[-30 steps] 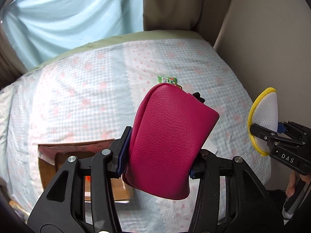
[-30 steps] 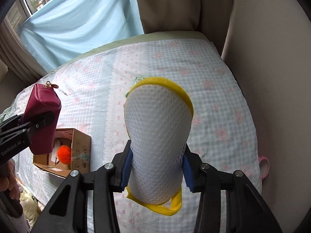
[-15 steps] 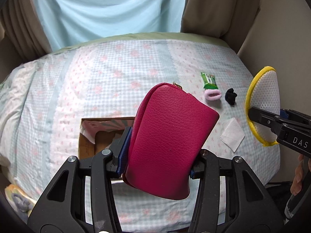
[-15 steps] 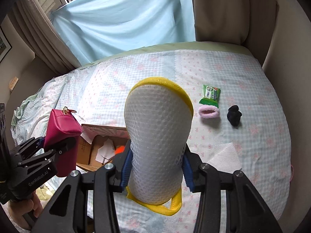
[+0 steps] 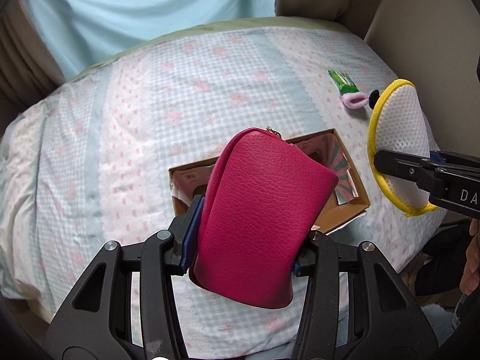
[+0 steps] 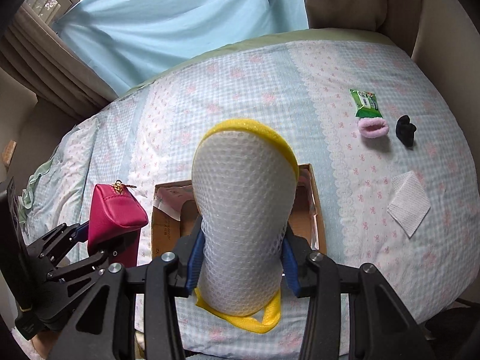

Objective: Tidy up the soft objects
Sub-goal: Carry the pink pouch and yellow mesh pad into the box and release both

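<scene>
— Any writing? How many things were there?
— One cardboard box on the bed. Left gripper clamped one pink pouch; right gripper, lettered "DA", clamped one mesh bag, both above the box.

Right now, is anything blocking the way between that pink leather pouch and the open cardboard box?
Nothing visible does. The pink leather pouch, held in the left gripper, hangs over the open cardboard box; its contents are mostly hidden.
</scene>
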Available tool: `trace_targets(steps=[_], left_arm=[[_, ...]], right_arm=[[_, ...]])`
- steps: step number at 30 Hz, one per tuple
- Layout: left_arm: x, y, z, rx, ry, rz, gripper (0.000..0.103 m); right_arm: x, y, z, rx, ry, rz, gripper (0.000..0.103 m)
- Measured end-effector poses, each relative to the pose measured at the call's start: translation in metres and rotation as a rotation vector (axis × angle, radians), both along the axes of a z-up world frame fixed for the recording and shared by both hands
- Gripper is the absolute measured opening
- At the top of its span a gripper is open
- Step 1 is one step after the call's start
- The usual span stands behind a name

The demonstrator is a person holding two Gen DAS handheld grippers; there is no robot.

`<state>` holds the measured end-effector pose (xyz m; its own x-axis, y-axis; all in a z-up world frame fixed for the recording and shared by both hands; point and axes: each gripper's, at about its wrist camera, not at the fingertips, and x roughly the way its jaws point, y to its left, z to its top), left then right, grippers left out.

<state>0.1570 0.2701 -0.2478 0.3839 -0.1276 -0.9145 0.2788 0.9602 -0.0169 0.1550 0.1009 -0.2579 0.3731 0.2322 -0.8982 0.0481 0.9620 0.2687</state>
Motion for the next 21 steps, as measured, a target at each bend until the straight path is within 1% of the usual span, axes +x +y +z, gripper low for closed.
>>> trace_targets(steps=[2, 6, 8, 10, 14, 18, 21], left_arm=[[0.005, 0.004, -0.009, 0.005, 0.019, -0.010, 0.043], [0.014, 0.008, -0.034, 0.025, 0.077, -0.022, 0.043], [0.018, 0.007, -0.050, 0.055, 0.106, -0.035, 0.043], [0.020, 0.006, -0.069, 0.085, 0.147, -0.048, 0.043], [0.024, 0.003, -0.102, 0.099, 0.218, -0.066, 0.043], [0.033, -0.009, -0.133, 0.113, 0.278, -0.084, 0.043], [0.039, -0.018, -0.146, 0.129, 0.298, -0.104, 0.043]], right_arm=[[0.006, 0.010, -0.010, 0.020, 0.035, 0.007, 0.042], [0.022, 0.027, -0.032, 0.022, 0.088, 0.028, 0.042], [0.030, 0.031, -0.046, 0.030, 0.122, 0.053, 0.042], [0.036, 0.036, -0.067, 0.037, 0.176, 0.081, 0.042], [0.041, 0.036, -0.104, 0.064, 0.283, 0.083, 0.042], [0.048, 0.031, -0.134, 0.056, 0.349, 0.080, 0.042], [0.057, 0.024, -0.149, 0.077, 0.391, 0.069, 0.042]])
